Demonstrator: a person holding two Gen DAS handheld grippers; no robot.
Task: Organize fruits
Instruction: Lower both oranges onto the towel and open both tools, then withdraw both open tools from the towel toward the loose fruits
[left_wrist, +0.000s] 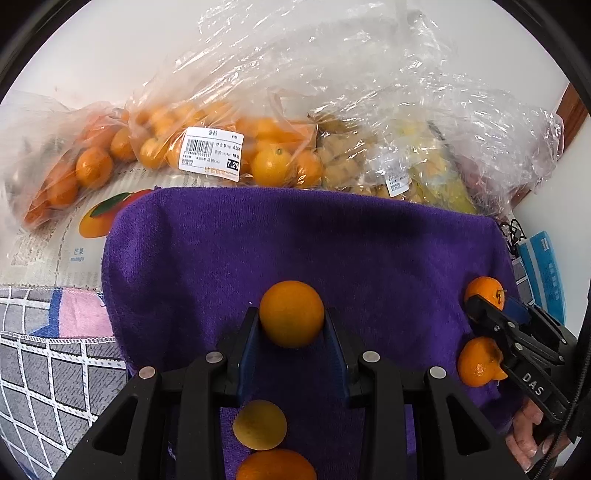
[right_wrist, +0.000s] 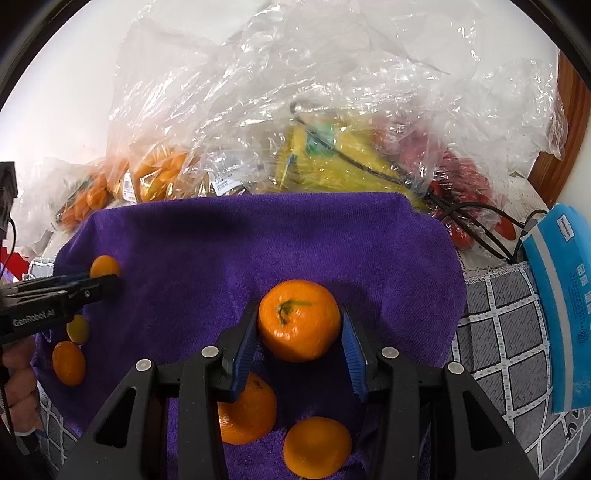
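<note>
Mid-task, sorting onto the purple towel is under way but far from done. Left gripper is clamped on a small smooth orange fruit, both blue pads touching its sides, fruit low over the towel centre in the left wrist view. Two more small fruits sit at 6 o'clock of it, a yellowish one and an orange one at the frame's bottom edge, so a left-side row of small ones looks started. Right gripper brackets a bigger stemmed mandarin; left pad touches it, right pad shows a thin gap, so jaws read as apart, mandarin looks set down on the towel. Two more mandarins lie toward 6 o'clock of it, one partly under the left finger, one near the bottom edge, so a right-side group of larger fruit. Judgement: two groups by kind are forming, about three each counting the pieces in the jaws. Left to do: the bagged oranges, the labelled bag of small citrus and the crumpled clear bags with yellow and red produce at 12 o'clock behind the towel all look unsorted; contents partly unclear through the plastic. A blue box sits at 3 o'clock off the towel, not part of the sort as far as I can tell.
</note>
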